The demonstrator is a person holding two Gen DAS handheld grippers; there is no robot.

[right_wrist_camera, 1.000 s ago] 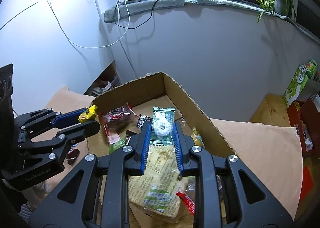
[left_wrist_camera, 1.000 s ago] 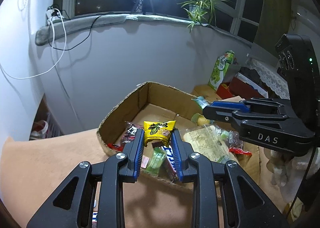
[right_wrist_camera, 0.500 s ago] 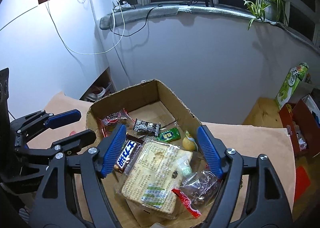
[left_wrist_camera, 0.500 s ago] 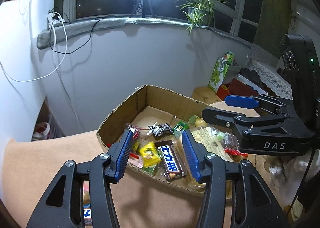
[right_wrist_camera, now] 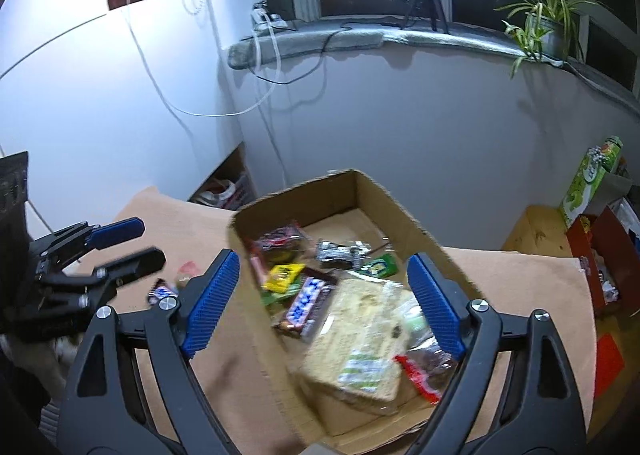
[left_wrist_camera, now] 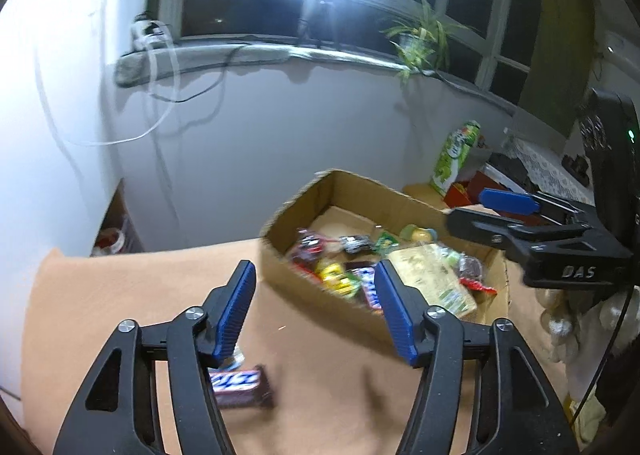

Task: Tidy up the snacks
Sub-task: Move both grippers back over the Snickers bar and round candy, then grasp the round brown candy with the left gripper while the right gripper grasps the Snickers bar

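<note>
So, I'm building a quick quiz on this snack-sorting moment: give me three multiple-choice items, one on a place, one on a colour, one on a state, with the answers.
1. Where does the chocolate bar nearest the left gripper lie?
A. on the tan table cover, outside the box
B. inside the cardboard box
C. on the window sill

2. What colour are the gripper pads?
A. red
B. blue
C. yellow

3. How does the right gripper stand?
A. shut on a green packet
B. shut, holding nothing
C. open, holding nothing

Answers:
1. A, since the bar rests on the table cover short of the cardboard box.
2. B, since both wrist views show ribbed blue pads.
3. C, since its jaws have just been opening and stand wide apart, with nothing between them.
</note>
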